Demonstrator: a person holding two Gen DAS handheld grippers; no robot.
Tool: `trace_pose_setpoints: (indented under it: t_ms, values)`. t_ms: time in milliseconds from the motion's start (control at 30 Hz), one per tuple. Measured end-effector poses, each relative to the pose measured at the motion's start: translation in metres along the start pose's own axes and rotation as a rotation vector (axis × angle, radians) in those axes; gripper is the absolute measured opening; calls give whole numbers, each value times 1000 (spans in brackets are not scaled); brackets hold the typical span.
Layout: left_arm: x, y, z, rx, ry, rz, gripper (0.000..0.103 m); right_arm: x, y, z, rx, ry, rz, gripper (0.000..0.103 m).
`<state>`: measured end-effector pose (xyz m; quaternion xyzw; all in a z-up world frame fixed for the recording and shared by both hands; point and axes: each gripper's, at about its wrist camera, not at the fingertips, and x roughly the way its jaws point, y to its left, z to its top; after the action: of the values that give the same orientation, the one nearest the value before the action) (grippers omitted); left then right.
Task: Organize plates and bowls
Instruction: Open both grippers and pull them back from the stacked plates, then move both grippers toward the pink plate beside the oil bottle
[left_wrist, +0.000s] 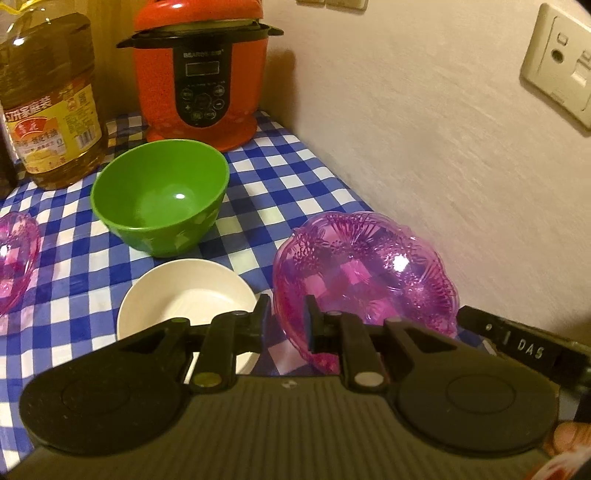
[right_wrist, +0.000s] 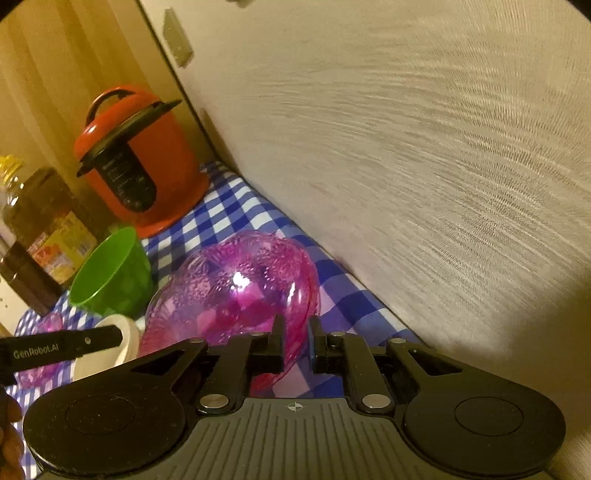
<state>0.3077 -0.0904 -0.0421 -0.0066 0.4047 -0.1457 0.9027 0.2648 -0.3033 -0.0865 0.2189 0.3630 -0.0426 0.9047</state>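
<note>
Two grippers are clamped on one purple bowl (left_wrist: 369, 273). White bowl (left_wrist: 184, 295): set just left of the left gripper (left_wrist: 287, 321), the green bowl (left_wrist: 159, 199) behind it towards the table's back edge. Left gripper: closed on the purple bowl's near-left rim. Purple bowl: held tilted by the table's right edge, extending ahead between both grippers. Right gripper (right_wrist: 295, 339): closed on its near-right rim. Nesting places are judged to lie leftward.

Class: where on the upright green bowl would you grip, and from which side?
Probably the near rim of the green bowl, from above, one jaw inside: it stands upright and empty, and the oil bottle and cooker crowd its far side.
</note>
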Motion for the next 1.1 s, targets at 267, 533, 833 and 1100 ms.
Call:
trace_pose_setpoints:
  t_ms: [267,533,833,1100]
  values:
    - [-46,5,-14,-43,-36,14,24,-36,17,-11,-22,-6,17,56]
    - [-102,16,-50,-121,-73,38,35,-80,39,-29,-61,13,45,57]
    - [-164,44,-94,-216,-114,97,42,-117,76,-63,-154,62,118,57]
    - [-209,77,-132,-312,-130,168,47,-135,118,-95,-251,106,194,57]
